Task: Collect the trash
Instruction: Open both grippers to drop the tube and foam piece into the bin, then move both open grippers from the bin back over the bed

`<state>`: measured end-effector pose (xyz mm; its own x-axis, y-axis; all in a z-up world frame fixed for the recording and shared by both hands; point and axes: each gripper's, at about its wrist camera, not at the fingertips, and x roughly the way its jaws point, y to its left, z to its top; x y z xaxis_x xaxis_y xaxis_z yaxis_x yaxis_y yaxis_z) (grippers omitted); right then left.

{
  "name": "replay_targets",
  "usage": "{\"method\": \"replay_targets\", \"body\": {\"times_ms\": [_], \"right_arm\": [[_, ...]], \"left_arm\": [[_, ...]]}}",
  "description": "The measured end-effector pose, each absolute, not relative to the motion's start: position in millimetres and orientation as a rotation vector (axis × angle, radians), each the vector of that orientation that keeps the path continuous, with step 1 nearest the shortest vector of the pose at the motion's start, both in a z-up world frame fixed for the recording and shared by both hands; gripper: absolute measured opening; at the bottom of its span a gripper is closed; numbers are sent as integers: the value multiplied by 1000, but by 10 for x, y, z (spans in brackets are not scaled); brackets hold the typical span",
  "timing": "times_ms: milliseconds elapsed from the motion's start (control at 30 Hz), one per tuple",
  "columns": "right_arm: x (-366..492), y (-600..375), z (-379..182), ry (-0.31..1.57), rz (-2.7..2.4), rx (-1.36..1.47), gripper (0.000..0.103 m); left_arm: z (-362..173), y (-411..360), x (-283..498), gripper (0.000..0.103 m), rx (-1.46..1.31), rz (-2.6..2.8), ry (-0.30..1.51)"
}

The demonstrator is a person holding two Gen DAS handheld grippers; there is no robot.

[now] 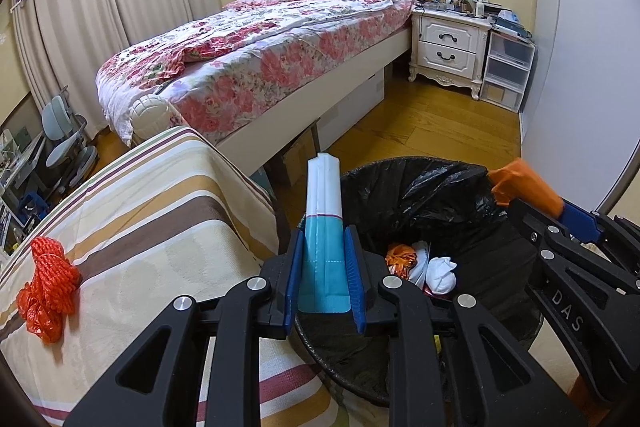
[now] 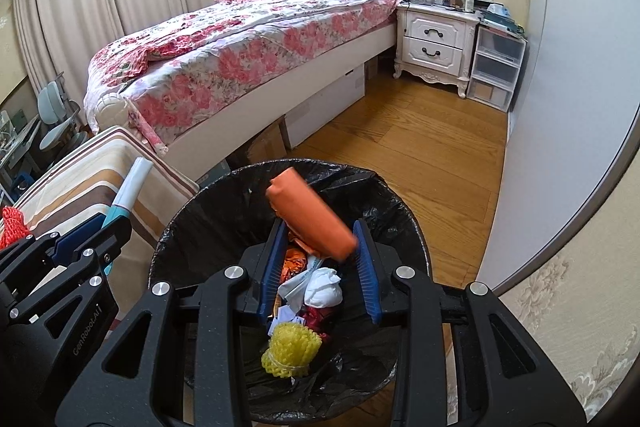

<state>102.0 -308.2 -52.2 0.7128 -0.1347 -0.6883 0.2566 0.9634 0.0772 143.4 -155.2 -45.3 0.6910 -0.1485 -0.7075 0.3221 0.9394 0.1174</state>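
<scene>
Looking along the left gripper, I see its blue pads pressed against both sides of a white and teal packet, which stands upright between them, its white end pointing away. The packet sits just beside the rim of the bin, over the gap between the bin and the striped cloth. A red net bag lies on that cloth, off to the left. Down in the bin's black liner are a white wad of tissue and something orange and crumpled. At the right edge the other gripper carries an orange packet above the bin's far rim.

From the right gripper, the view drops straight into the bin. The blue pads stand fairly wide, and the orange packet lies slanted between them; its lower end touches the right pad, but whether the left pad touches it I cannot tell, so I cannot say it is truly gripped. Below it the bin holds the tissue wad, scraps of paper and a yellow foam net. To the left, the left gripper holds the white and teal packet above the striped cloth.
</scene>
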Motion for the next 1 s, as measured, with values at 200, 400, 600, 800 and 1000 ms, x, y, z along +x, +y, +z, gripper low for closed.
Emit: {"method": "replay_targets", "body": {"times_ms": [200, 400, 600, 800, 1000], "right_arm": [[984, -3116, -525, 741, -234, 176, 49], [950, -3136, -500, 728, -255, 178, 58], [908, -3146, -506, 732, -262, 179, 67], [863, -3101, -506, 740, -259, 175, 71], [784, -2940, -515, 751, -235, 174, 72]], "left_arm": [[-450, -1539, 1430, 52, 233, -251, 766], [-425, -1484, 1411, 65, 227, -232, 760], [-379, -1361, 1406, 69, 211, -192, 760], [-321, -1193, 1344, 69, 185, -173, 758], [-309, -942, 1187, 69, 177, -134, 753]]}}
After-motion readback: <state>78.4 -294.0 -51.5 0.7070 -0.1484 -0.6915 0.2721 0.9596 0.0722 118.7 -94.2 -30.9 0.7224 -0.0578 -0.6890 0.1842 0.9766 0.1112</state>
